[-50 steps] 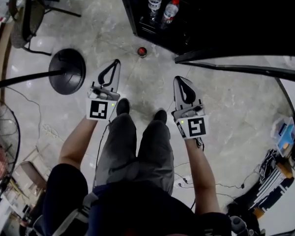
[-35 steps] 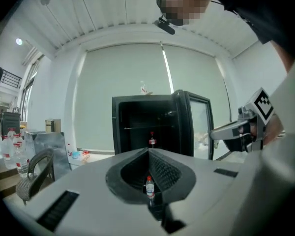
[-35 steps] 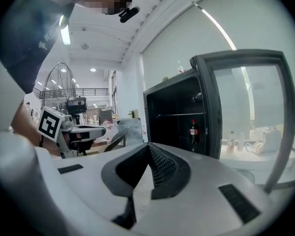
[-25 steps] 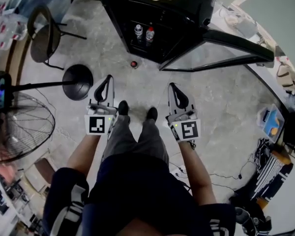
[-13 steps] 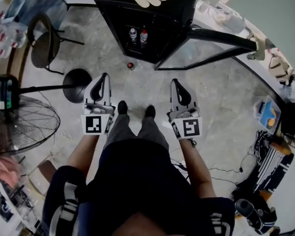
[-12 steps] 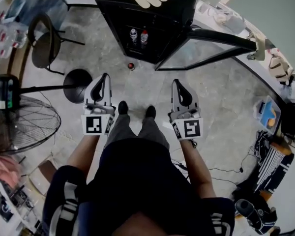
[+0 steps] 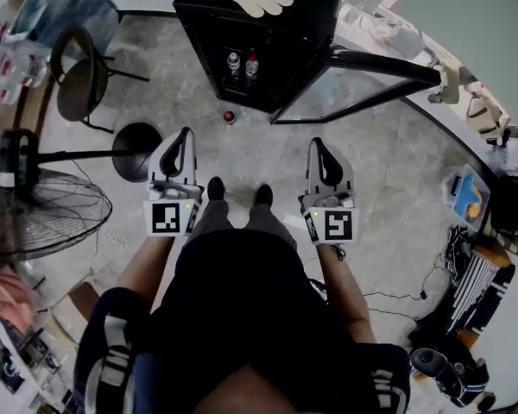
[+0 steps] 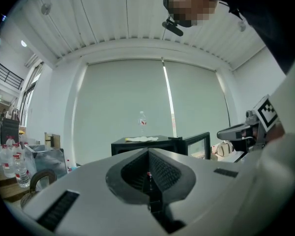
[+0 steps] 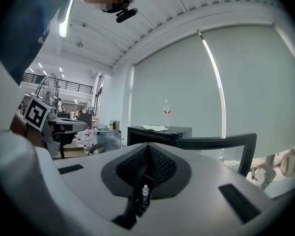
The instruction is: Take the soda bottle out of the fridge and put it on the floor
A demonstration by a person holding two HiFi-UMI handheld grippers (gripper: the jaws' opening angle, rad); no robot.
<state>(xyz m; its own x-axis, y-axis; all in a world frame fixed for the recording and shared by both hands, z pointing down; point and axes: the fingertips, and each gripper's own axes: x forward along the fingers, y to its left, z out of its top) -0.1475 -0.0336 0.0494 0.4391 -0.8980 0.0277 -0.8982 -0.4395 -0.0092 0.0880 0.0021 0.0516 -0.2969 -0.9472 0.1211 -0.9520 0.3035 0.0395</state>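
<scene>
The black fridge point(image 7: 268, 33) stands open across the floor ahead of me. Two bottles stand side by side on its lower shelf: a clear one point(image 7: 233, 62) and one with a red label point(image 7: 251, 65). Both my grippers hang in front of my body, well short of the fridge and apart from the bottles. The left gripper point(image 7: 185, 134) is shut with nothing in it, and so is the right gripper point(image 7: 319, 144). In the left gripper view the jaws point(image 8: 148, 152) meet, pointing at the fridge point(image 8: 147, 144). The right gripper view shows the same point(image 9: 148, 147).
The fridge's glass door point(image 7: 371, 80) swings out to the right. A small red thing point(image 7: 230, 116) lies on the floor before the fridge. A fan point(image 7: 34, 218), a stand's round base point(image 7: 136, 149) and a chair point(image 7: 78, 84) crowd the left. Cables and a blue box point(image 7: 469, 198) lie right.
The head view has risen and pulled back, so the fridge and bottles look smaller and farther. Both grippers have stayed shut and level in front of the body.
</scene>
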